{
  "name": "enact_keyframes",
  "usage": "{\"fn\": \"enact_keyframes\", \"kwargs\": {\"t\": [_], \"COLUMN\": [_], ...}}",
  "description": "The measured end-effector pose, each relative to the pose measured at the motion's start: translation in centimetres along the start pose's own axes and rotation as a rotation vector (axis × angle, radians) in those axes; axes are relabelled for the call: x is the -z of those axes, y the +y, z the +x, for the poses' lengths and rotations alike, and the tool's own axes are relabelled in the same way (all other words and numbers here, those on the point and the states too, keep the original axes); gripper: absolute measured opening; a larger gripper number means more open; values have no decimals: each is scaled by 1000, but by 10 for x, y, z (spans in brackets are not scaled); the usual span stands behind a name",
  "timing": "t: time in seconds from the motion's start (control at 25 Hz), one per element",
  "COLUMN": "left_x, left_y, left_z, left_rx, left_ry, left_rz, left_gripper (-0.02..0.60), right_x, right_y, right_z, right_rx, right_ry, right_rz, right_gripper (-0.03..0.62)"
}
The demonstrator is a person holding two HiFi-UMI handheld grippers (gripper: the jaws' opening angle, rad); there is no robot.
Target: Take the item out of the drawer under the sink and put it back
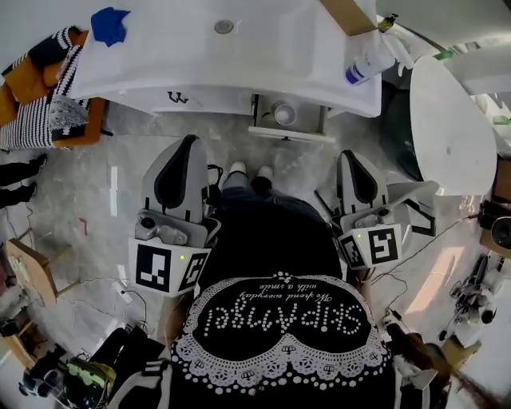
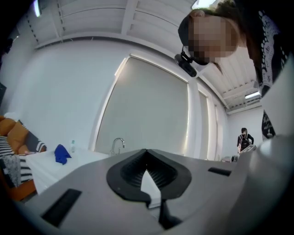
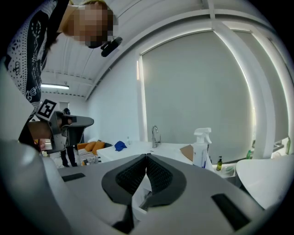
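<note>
**Both grippers empty, item lies in the open drawer**

The person stands facing the white sink [image 1: 239,60], with shoes [image 1: 247,171] on the grey marbled floor just short of the cabinet. Under the basin, right of centre, the drawer [image 1: 291,133] is pulled out a little. Inside it sits the item [image 1: 283,113], a small round pale thing; from the head view it is too small to say what it is, perhaps a cup or a roll.

The left gripper [image 1: 190,144] is held in front of the body on the left, well apart from the drawer. In its own view the left gripper's [image 2: 146,152] two ribbed black pads meet at the tips and nothing is between them. The right gripper [image 1: 352,157] is on the other side of the body, nearer the drawer but not touching it. Its own view shows the right gripper [image 3: 147,156] with the pads drawn together as well, and it holds nothing.

On the countertop a blue cloth [image 1: 108,24] lies at the far left corner and a spray bottle [image 1: 369,62] at the right end, beside a piece of brown cardboard [image 1: 348,13]. The faucet [image 3: 155,136] rises at the back of the basin.
</note>
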State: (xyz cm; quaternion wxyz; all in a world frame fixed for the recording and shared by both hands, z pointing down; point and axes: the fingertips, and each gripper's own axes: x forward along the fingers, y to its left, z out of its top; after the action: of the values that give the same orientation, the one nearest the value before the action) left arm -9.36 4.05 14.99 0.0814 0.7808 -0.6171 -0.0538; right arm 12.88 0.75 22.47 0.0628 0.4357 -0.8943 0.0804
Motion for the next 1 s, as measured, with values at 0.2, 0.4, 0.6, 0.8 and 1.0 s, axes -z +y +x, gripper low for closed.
{"fn": "enact_keyframes", "kwargs": {"t": [0.2, 0.4, 0.6, 0.8, 1.0], "left_x": [9, 16, 24, 32, 37], "left_y": [-21, -19, -15, -11, -6], "left_z": [15, 21, 25, 28, 33], "left_rx": [89, 99, 84, 64, 37], "left_ry": [36, 72, 102, 124, 142], "left_rz": [22, 19, -4, -23, -37], "left_gripper": [5, 5, 5, 5, 5], "right_x": [14, 23, 37, 58, 80], "right_y": [-4, -12, -15, -17, -22], "right_z": [-6, -4, 13, 38, 58], "right_rx": [36, 53, 12, -65, -130], "right_ry": [13, 44, 126, 205, 271], "right_rz": [21, 15, -117, -289, -330], "right_gripper": [20, 19, 20, 21, 23]}}
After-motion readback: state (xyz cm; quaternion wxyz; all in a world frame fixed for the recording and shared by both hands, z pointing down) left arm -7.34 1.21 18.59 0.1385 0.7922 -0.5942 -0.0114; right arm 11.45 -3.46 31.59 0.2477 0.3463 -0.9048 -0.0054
